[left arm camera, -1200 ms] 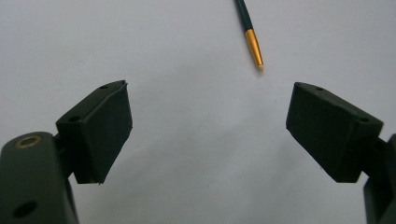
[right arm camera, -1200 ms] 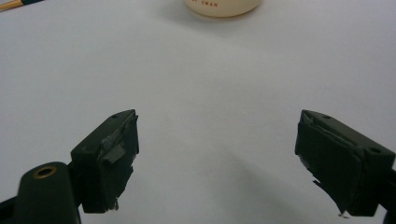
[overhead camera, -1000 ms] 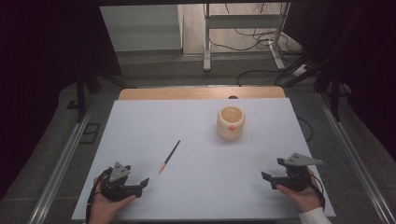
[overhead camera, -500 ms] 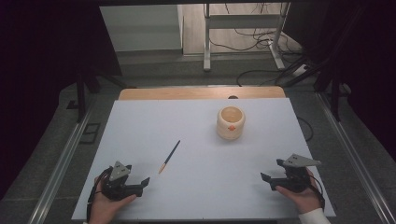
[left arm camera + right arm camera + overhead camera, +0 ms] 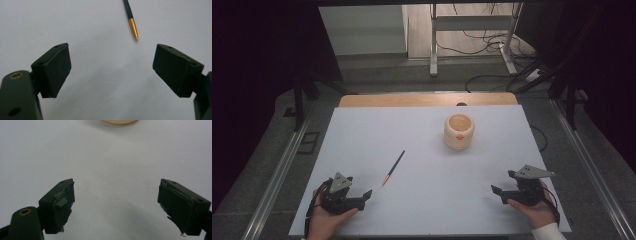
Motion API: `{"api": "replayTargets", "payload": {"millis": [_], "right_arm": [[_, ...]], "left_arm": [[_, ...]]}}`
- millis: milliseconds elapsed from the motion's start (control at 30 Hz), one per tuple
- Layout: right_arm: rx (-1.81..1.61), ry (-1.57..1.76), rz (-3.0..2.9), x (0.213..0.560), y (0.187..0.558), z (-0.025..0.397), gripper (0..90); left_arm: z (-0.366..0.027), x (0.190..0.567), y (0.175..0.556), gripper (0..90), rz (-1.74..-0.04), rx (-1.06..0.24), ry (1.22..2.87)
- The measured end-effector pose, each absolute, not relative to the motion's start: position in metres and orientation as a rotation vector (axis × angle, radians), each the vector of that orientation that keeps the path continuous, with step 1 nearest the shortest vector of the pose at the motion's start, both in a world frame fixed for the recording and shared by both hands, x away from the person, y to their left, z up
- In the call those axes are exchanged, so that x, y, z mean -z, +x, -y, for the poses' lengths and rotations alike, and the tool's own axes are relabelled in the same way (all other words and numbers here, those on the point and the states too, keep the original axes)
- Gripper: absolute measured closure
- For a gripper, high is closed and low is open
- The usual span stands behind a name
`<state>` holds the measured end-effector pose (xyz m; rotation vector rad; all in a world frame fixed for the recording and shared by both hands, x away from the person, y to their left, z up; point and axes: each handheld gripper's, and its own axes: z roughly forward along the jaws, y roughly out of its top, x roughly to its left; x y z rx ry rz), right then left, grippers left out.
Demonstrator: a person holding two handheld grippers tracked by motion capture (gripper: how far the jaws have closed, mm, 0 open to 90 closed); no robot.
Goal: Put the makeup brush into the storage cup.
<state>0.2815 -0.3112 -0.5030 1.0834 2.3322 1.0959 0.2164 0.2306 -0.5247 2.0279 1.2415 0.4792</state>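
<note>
Slim dark-shafted paintbrush with a gold-orange ferrule (image 5: 393,168) lies flat on the white table sheet (image 5: 427,200), left of centre. Long axis diagonal: tip end points toward the near left, dark handle toward the far right. Left gripper (image 5: 364,196) rests at the near left edge, jaws spread wide, nothing between them; brush tip (image 5: 133,27) sits just ahead of the jaws, apart from both. Right gripper (image 5: 497,192) at the near right, jaws likewise wide and empty. Cream round ceramic cup with an orange mark (image 5: 459,131) stands upright, far right of centre, well apart from the brush.
</note>
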Motion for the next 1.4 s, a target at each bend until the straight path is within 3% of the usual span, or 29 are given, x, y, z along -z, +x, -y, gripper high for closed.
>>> {"api": "replayTargets", "payload": {"millis": [1400], "right_arm": [[-1.085,1.077,-2.333,0.503,0.283,0.309,15.3]], "left_arm": [[-0.217,0.481,0.228,19.7,-1.292,-0.428,2.076]]}}
